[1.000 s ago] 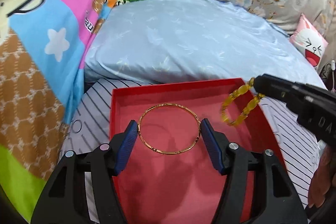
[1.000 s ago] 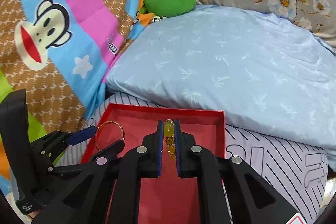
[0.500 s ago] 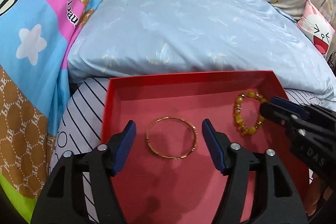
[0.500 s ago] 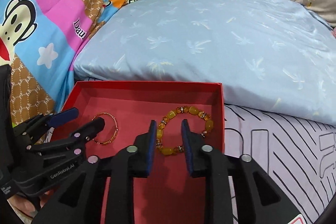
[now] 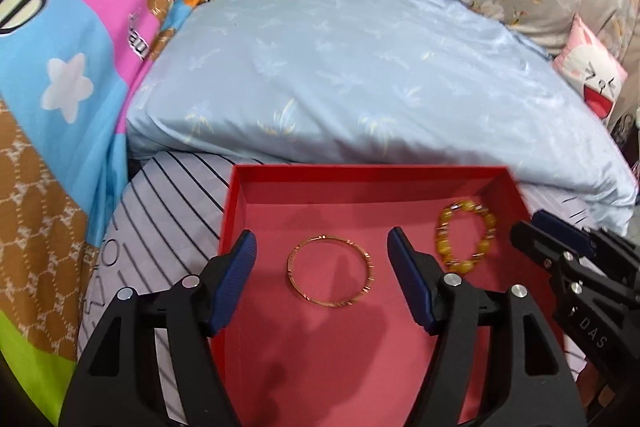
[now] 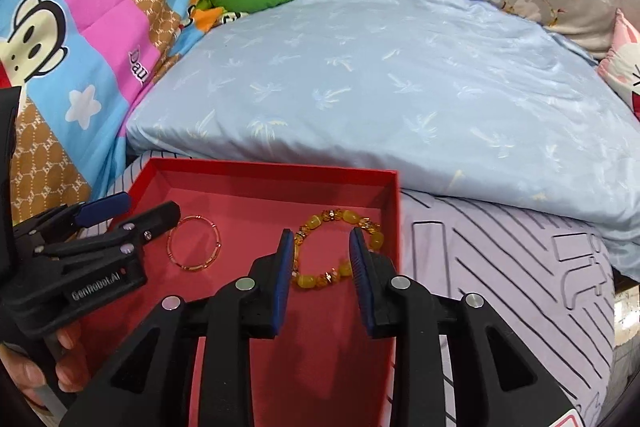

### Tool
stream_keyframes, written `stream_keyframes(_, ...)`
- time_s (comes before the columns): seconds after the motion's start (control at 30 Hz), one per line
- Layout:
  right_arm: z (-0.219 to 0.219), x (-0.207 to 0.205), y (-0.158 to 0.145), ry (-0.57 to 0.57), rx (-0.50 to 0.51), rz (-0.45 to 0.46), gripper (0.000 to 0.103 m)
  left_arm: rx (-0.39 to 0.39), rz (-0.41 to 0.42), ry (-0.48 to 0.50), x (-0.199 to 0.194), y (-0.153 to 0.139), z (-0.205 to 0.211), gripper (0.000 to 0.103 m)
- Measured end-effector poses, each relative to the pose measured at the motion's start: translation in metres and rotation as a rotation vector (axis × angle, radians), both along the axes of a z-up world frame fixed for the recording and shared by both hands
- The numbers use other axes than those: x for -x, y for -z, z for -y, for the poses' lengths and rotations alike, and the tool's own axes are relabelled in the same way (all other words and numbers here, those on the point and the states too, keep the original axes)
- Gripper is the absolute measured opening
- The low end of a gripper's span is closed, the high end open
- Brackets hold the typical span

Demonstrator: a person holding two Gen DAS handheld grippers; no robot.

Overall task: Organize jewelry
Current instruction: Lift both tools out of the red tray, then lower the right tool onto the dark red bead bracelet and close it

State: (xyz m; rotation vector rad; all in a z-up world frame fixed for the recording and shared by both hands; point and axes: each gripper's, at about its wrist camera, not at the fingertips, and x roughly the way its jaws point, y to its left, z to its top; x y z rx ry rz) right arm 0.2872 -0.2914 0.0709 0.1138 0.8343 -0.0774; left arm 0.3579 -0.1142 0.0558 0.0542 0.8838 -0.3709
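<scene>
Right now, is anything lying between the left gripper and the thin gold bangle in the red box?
Nothing visible does. The gold bangle lies flat on the red box floor, just ahead of the open left gripper.

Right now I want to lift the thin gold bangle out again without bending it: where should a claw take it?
The gold bangle lies flat on the floor of the red box. Probably best: come from above and pinch one short stretch of its rim, one pad inside the ring and one outside, on the side away from the yellow bead bracelet.
</scene>
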Motion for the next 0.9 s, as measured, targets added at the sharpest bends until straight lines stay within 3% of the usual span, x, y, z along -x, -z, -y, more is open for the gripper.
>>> stream_keyframes(0.13, 0.0, 0.044, -0.02, -0.008, 0.015, 0.043, 0.039, 0.001, 0.067, -0.011, 0.031, -0.031, -0.012, 0.065)
stream_keyframes(0.37, -0.013, 0.129, -0.028, -0.04, 0.039, 0.041, 0.039, -0.053, 0.118, -0.036, 0.101, -0.05, -0.041, 0.068)
stream_keyframes(0.63, -0.035, 0.212, -0.013, -0.055, 0.039, -0.014, 0.039, -0.086, 0.103, -0.048, 0.18, -0.039, -0.065, 0.068)
stream_keyframes(0.9, -0.047, 0.261, 0.017, -0.031, 0.047, -0.071, 0.039, -0.085, 0.04, -0.069, 0.24, -0.006, -0.086, 0.068)
